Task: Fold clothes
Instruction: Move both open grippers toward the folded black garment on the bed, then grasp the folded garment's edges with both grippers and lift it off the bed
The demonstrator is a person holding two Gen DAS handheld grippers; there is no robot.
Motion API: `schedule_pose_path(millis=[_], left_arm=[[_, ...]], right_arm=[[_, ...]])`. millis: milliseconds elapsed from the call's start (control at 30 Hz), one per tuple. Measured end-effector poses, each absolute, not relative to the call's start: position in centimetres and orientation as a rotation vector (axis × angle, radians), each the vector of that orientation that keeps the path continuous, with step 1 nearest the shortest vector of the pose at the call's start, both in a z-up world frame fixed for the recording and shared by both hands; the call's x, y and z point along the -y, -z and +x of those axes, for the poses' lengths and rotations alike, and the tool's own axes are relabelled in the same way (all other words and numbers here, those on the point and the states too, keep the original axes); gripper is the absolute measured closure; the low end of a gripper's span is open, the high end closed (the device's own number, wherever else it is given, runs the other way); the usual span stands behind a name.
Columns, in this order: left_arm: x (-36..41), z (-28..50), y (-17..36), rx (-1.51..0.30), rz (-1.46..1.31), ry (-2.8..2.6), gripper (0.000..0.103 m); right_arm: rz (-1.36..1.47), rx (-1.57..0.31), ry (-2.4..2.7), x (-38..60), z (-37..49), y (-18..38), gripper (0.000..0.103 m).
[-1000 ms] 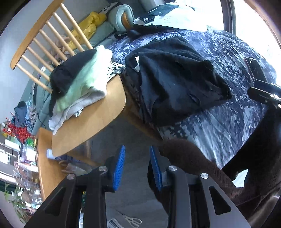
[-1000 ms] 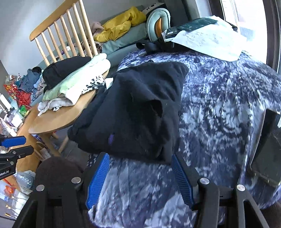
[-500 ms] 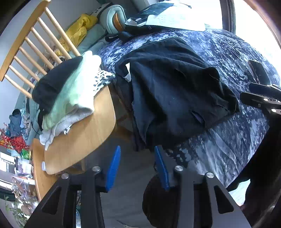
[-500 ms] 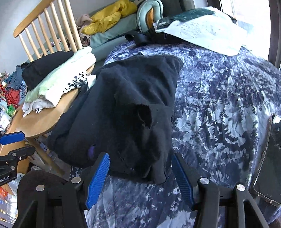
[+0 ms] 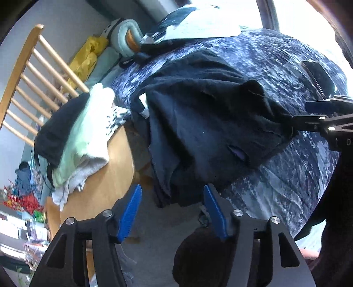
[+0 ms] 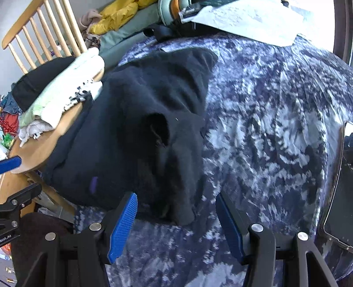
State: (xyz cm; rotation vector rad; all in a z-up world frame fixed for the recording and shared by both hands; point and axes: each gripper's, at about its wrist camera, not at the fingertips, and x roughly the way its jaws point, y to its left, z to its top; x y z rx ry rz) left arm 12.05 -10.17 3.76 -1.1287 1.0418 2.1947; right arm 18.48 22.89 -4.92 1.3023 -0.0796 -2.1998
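A crumpled black garment [image 5: 205, 123] lies on the blue-and-white patterned bed cover [image 5: 286, 176], its left part hanging over the bed's edge; it also shows in the right wrist view [image 6: 141, 136]. My left gripper [image 5: 172, 209] is open, just below the hanging edge, touching nothing. My right gripper [image 6: 176, 218] is open, its blue pads either side of the garment's near corner. It shows in the left wrist view [image 5: 317, 114] at the garment's right edge.
A wooden chair [image 5: 106, 176] left of the bed carries a stack of folded clothes [image 5: 72, 141]. A phone [image 6: 339, 187] lies on the bed cover at right. Papers [image 6: 249, 19] and a bag sit at the bed's far end. Floor shows below.
Both grippers have moved in toward the black garment. The left gripper's jaws have opened wider. The right gripper now has the garment's near corner between its pads.
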Motion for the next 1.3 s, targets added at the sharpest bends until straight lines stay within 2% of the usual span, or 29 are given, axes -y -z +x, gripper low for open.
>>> schedule_pose_path(millis=[267, 500, 567, 633, 733, 833, 967, 1100, 1300], left_arm=[[7.7, 15.3, -2.6, -1.231, -0.832, -2.135, 0.036], [6.4, 18.2, -0.5, -1.388, -0.638, -2.048, 0.035], [6.2, 18.8, 0.0, -1.424, -0.589, -2.024, 0.034], [6.0, 19.3, 0.3, -1.444, -0.553, -2.005, 0.033], [5.6, 19.4, 0.9, -1.482, -0.519, -2.002, 0.031], [5.3, 19.6, 1.4, -1.525, -0.494, -1.989, 0.031], [4.6, 20.3, 1.7, -1.561, -0.451, -1.932, 0.029], [2.9, 20.1, 3.0, -1.698, -0.387, -1.886, 0.027], [0.9, 17.4, 4.5, -1.832, -0.386, -1.907, 0.027]], right_arm=[[1.411, 0.213, 2.072, -23.3, 17.1, 7.3, 0.042], [1.454, 0.229, 2.046, -22.2, 16.5, 8.4, 0.042], [1.45, 0.234, 2.028, -21.8, 16.4, 8.5, 0.047], [1.463, 0.224, 2.031, -21.4, 16.3, 8.5, 0.066], [1.47, 0.239, 2.014, -21.3, 15.9, 8.4, 0.082], [1.449, 0.274, 1.986, -21.5, 15.7, 7.5, 0.087], [1.387, 0.399, 1.922, -22.3, 15.0, 5.5, 0.088], [1.319, 0.468, 1.88, -22.2, 14.2, 3.3, 0.089], [1.267, 0.405, 1.884, -20.7, 14.3, 1.3, 0.089]])
